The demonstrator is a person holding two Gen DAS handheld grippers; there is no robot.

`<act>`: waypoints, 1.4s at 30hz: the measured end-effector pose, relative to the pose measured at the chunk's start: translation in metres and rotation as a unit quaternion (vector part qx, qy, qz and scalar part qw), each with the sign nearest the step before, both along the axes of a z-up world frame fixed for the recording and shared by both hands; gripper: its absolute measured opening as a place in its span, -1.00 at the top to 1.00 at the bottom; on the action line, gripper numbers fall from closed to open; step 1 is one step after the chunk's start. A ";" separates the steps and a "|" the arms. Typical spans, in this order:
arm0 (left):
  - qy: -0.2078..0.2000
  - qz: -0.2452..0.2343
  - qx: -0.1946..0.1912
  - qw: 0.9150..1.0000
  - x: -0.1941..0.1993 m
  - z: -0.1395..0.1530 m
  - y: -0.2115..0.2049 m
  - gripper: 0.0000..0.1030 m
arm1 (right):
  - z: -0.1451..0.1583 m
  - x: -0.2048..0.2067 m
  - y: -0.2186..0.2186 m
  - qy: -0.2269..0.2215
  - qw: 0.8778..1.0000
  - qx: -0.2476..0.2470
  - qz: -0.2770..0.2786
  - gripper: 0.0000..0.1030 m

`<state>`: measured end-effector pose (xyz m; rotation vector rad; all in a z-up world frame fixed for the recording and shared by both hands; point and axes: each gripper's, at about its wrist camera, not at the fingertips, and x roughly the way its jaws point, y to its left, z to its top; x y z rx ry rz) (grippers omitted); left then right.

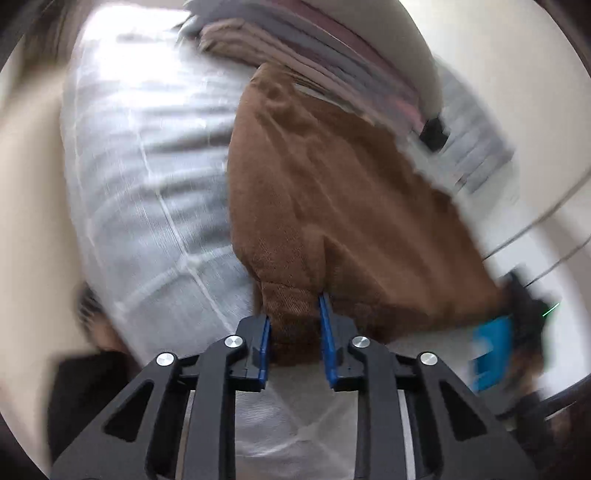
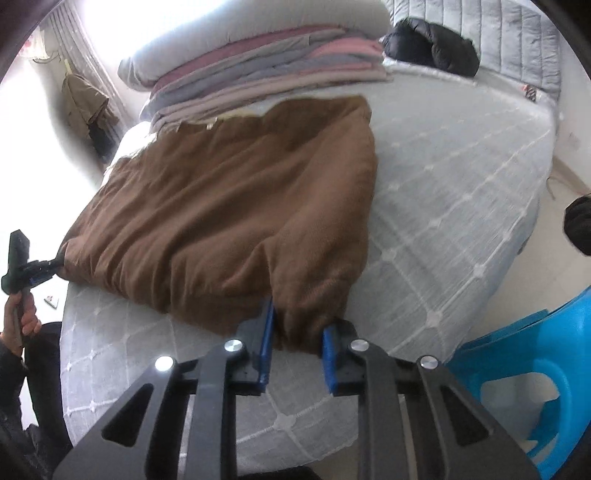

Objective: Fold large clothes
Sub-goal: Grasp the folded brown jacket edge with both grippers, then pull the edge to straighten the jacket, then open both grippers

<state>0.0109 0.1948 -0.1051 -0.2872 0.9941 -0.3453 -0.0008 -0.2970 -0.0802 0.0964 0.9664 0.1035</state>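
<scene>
A large brown garment [image 2: 236, 206] lies spread on a grey quilted mattress [image 2: 443, 192]; it also fills the left wrist view [image 1: 332, 192], which is motion-blurred. My left gripper [image 1: 295, 325] is shut on the garment's near corner, with brown cloth bunched between its blue pads [image 1: 327, 332]. It shows at the far left of the right wrist view [image 2: 40, 275], clamped on the garment's left corner. My right gripper [image 2: 297, 339] is shut on the garment's near right corner at the mattress edge, and it shows blurred in the left wrist view [image 1: 517, 317].
A stack of folded pink and grey bedding [image 2: 273, 70] with a white pillow [image 2: 258, 33] sits behind the garment. A black jacket [image 2: 432, 46] lies at the back. A blue plastic stool [image 2: 524, 387] stands at the right. A person's hand [image 2: 26, 317] holds the left gripper.
</scene>
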 end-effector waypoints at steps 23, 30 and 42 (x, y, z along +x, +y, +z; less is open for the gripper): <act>0.018 -0.111 0.173 0.978 0.011 0.011 -0.027 0.71 | -0.038 -0.021 -0.048 0.084 0.993 0.067 -0.039 0.72; -0.013 0.020 0.000 1.000 -0.019 0.040 0.070 0.08 | 0.002 -0.056 -0.094 0.008 0.983 0.131 -0.127 0.51; -0.060 -0.017 -0.032 0.998 0.004 0.042 -0.013 -0.54 | -0.056 0.007 -0.055 0.059 0.982 0.148 -0.100 0.50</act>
